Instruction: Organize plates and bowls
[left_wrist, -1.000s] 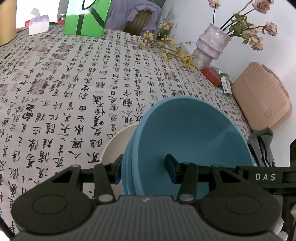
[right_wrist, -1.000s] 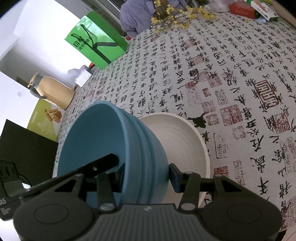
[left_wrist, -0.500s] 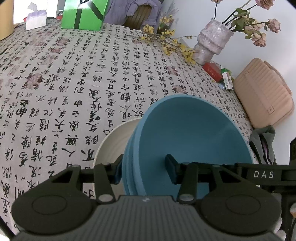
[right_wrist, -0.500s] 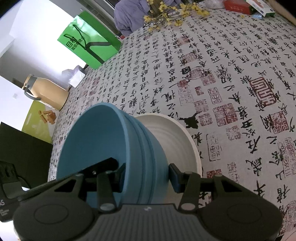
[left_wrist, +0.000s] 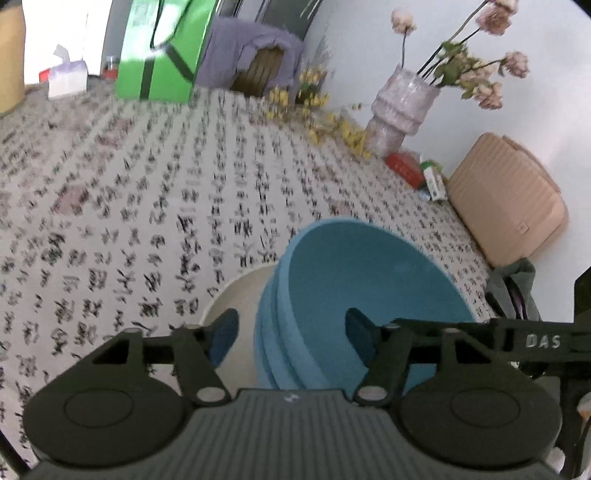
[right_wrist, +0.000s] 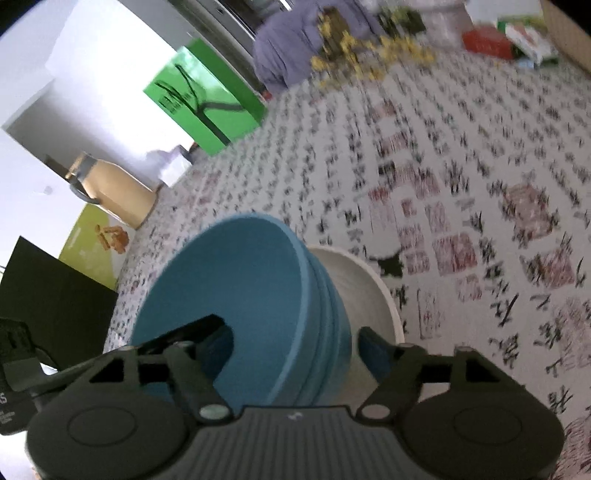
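Landmark: the white bowl (left_wrist: 236, 295) on the tablecloth. The stack of blue bowls (left_wrist: 354, 295) sits nested inside it. Left gripper (left_wrist: 291, 332): jaws opening, pads clear of the stack's wall. Right gripper (right_wrist: 295, 347): likewise opening, pads clear. Withdraw both straight back, without nudging the rim.

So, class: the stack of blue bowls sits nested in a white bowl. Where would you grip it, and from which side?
Grip the stack of blue bowls by its raised rim, one finger inside, one outside, coming from above at opposite sides. The white bowl hides its base, and the rims stand clear above it.
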